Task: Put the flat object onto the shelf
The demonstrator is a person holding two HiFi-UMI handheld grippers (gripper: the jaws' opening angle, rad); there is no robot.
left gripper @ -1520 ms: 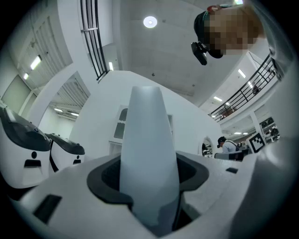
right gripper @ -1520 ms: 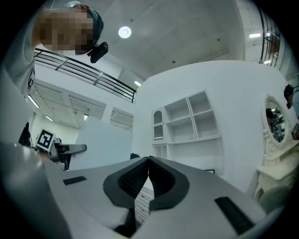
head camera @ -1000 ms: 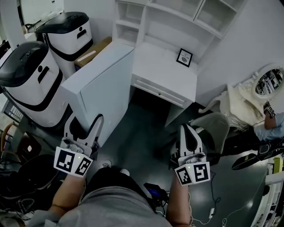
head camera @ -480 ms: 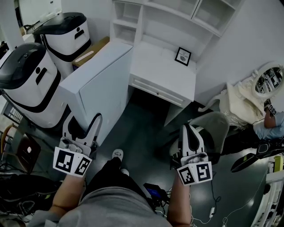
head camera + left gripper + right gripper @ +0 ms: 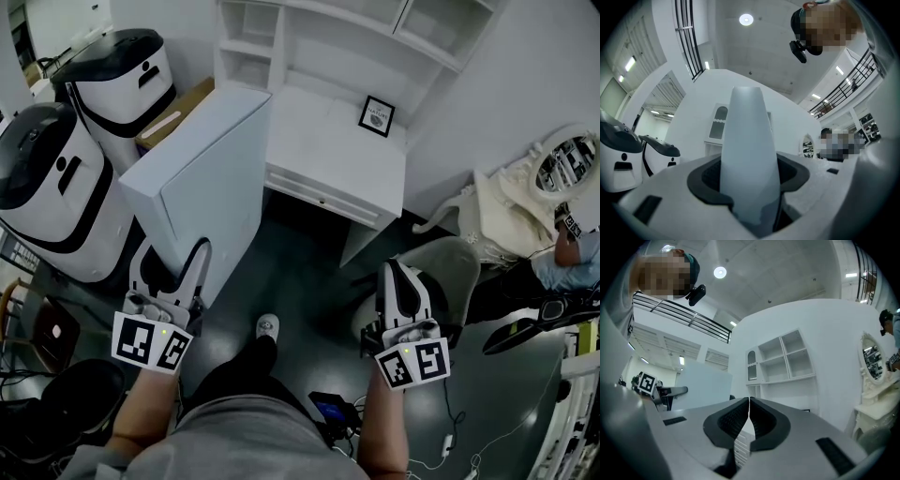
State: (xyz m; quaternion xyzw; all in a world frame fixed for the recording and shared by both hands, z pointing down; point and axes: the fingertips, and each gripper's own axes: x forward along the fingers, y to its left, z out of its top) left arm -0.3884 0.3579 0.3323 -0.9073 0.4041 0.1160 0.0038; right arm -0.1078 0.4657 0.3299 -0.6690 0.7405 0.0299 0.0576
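Board [image 5: 211,173]: big flat white panel, the task's flat thing; stands on edge, tilted, left of centre in head view. Not on the shelf. Far end overlaps the desk's left side; touching or not, can't tell.
Left gripper [image 5: 173,261]: clamped on the Board's near lower edge. In left gripper view the white panel edge fills the gap btw the dark pads [image 5: 705,176].
Right gripper [image 5: 400,274]: jaws pressed together, tips meeting, nothing btw them. Well apart from the Board, to its right, over dark floor [image 5: 291,272].
Shelf unit [image 5: 309,28]: white, open compartments, sits on back of a white desk [image 5: 319,155] against the wall, beyond both grippers.
Picture frame [image 5: 377,114]: small, dark-edged, upright on desk top, back right.
Machines: two rounded white-and-black units, near one [image 5: 52,187], far one [image 5: 117,70], left of the Board.
Cardboard box [image 5: 173,111]: brown, btw far unit and the Board's far end.
Mirror [image 5: 565,169]: ornate white frame, far right.
Shoe [image 5: 267,326]: pale, on floor btw the two grippers.
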